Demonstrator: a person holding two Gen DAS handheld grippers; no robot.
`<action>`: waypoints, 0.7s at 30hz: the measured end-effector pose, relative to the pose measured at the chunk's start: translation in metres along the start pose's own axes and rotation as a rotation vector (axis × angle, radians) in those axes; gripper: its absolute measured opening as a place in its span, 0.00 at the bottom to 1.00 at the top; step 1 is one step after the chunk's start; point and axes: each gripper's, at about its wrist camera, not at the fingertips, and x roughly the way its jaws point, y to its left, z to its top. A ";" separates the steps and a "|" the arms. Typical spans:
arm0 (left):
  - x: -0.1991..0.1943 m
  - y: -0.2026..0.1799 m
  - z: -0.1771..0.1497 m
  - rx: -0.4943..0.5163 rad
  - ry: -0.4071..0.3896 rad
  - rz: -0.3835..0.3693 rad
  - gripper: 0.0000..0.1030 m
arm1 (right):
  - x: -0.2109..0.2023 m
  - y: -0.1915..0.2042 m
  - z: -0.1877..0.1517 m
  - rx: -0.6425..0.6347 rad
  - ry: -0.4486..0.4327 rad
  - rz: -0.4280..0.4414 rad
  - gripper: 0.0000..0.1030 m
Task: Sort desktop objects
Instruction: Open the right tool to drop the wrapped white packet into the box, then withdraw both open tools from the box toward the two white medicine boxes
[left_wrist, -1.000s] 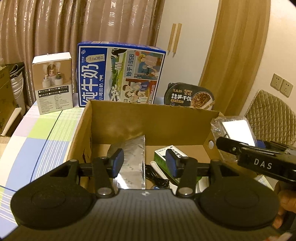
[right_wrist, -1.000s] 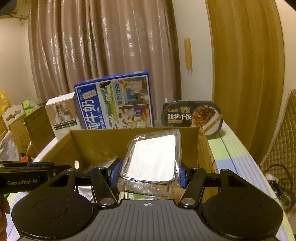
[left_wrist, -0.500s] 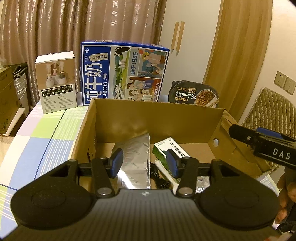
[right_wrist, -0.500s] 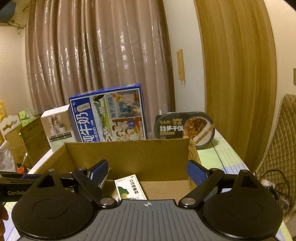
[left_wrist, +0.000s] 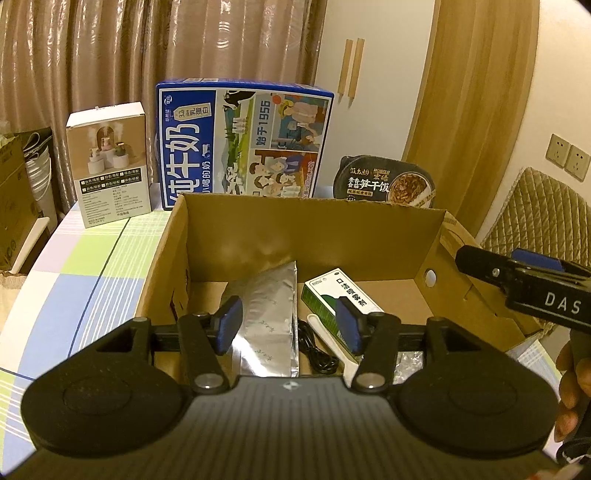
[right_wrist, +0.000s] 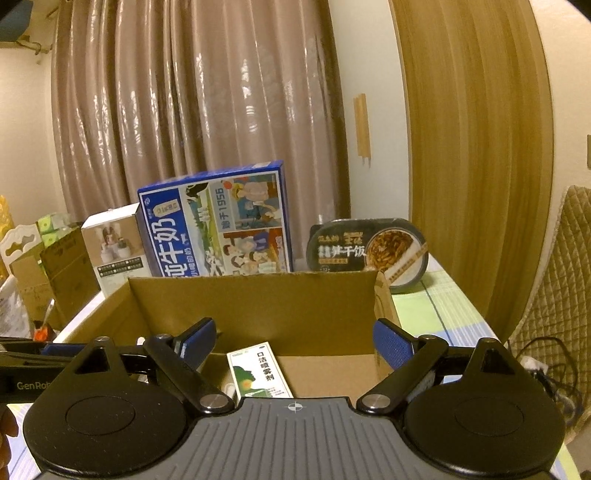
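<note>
- Since a second ago our right claw (right_wrist: 295, 341) has let go of the plastic-wrapped tray and now gapes wide with nothing between its pads.
- Our left claw (left_wrist: 288, 325) is opening, empty, above the cardboard box (left_wrist: 314, 225).
- Inside the box lie a silver pouch (left_wrist: 269, 314), a green-and-white carton (left_wrist: 332, 288), a black cable (left_wrist: 314, 350).
- Behind, on the desk (left_wrist: 74, 273), stands a blue milk case (left_wrist: 243, 144).

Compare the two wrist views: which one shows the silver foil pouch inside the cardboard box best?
The left wrist view. There the foil pouch lies in plain sight in the box, leaning toward its back wall, beside the green-and-white carton. The right wrist view shows nothing of the pouch; only the carton shows.
</note>
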 end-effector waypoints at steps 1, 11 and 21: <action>0.000 0.000 0.000 0.002 0.001 0.001 0.51 | 0.000 0.000 0.000 -0.001 0.001 0.000 0.87; 0.000 -0.006 -0.005 0.030 0.009 0.014 0.63 | -0.008 -0.004 0.000 -0.018 -0.004 -0.017 0.87; -0.020 -0.017 -0.016 0.089 -0.007 0.021 0.90 | -0.032 -0.011 0.001 -0.008 -0.020 -0.049 0.98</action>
